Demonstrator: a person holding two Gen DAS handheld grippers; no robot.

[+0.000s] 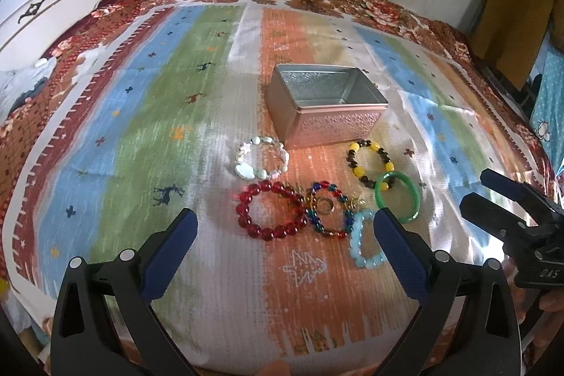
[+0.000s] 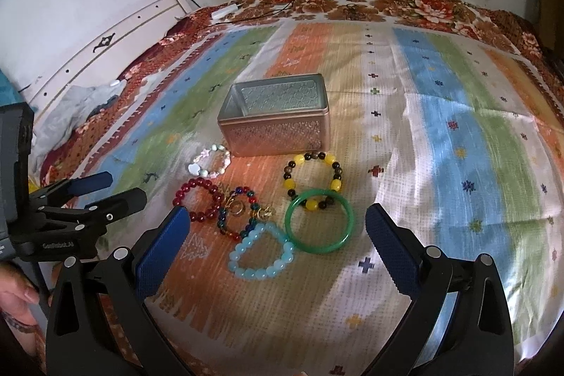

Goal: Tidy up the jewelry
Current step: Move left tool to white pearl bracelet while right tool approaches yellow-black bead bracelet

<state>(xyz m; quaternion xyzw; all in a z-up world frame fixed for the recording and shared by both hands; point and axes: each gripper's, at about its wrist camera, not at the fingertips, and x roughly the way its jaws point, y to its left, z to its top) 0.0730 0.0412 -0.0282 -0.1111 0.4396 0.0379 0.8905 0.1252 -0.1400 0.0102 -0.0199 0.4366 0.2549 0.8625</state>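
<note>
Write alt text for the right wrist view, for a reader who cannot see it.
Six bracelets lie loose on a striped cloth before an open, empty metal tin, nearest a light blue beaded bracelet and a green bangle. The open right gripper hovers over them; the left gripper shows at left.

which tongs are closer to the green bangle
Right. The right tongs are open just short of the green bangle, which lies ahead between their fingers. The left tongs sit further left, facing the red bracelet.

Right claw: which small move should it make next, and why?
Probably lower the open right claw onto the pale blue beaded bracelet, which lies nearest between its fingers. The open silver metal tin holds no jewelry, and neither claw holds anything.
</note>
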